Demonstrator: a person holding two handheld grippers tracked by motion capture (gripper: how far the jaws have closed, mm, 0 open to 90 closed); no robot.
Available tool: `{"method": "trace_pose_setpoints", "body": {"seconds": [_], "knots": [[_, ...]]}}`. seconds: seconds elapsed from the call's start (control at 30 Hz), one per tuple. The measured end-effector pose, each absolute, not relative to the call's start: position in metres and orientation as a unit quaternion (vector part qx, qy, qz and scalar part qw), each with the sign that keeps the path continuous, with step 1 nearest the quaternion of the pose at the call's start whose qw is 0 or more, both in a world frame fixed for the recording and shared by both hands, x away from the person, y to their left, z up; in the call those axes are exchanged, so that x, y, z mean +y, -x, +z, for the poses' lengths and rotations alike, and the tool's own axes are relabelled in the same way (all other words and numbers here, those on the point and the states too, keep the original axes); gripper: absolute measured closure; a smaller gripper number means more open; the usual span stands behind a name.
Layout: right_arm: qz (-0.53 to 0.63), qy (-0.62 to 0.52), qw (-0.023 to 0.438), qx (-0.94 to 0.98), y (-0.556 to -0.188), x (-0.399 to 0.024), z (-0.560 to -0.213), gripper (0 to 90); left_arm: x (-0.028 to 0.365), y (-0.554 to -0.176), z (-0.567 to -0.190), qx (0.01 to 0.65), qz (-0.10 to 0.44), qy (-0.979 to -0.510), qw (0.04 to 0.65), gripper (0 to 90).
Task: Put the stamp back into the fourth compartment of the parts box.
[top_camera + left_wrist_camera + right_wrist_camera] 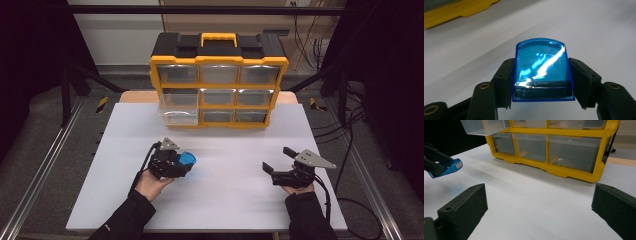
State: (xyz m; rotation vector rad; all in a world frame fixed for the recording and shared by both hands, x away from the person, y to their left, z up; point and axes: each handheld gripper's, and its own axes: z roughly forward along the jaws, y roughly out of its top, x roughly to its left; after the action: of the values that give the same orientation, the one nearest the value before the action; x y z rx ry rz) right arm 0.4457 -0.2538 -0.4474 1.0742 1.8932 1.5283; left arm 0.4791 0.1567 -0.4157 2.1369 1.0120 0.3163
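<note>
My left gripper (186, 161) is shut on a small translucent blue box (188, 158) at the left middle of the table. The left gripper view has that blue box (541, 65) clamped between both black jaws, just above the white tabletop. My right gripper (277, 159) stands open at the right, held low over the table with nothing between its fingers (464, 207). A yellow and black drawer organiser (218, 80) stands at the back of the table. Its left middle clear drawer (178, 111) is pulled out. From the right gripper view the blue box (450, 167) shows at the far left.
The white tabletop (225, 175) lies between the grippers and the organiser (554, 147). Metal rails run along both sides of the table. Cables trail on the floor at the right (350, 130).
</note>
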Motion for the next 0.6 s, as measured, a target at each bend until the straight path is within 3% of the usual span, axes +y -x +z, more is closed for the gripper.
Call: {"method": "trace_pose_setpoints", "body": {"seconds": [0.6], "knots": [[0.557,-0.393,0.234,0.693,-0.446,-0.254,-0.448,0.4,0.184,-0.48,-0.388,0.403,0.132,-0.813,0.4,40.5]]}}
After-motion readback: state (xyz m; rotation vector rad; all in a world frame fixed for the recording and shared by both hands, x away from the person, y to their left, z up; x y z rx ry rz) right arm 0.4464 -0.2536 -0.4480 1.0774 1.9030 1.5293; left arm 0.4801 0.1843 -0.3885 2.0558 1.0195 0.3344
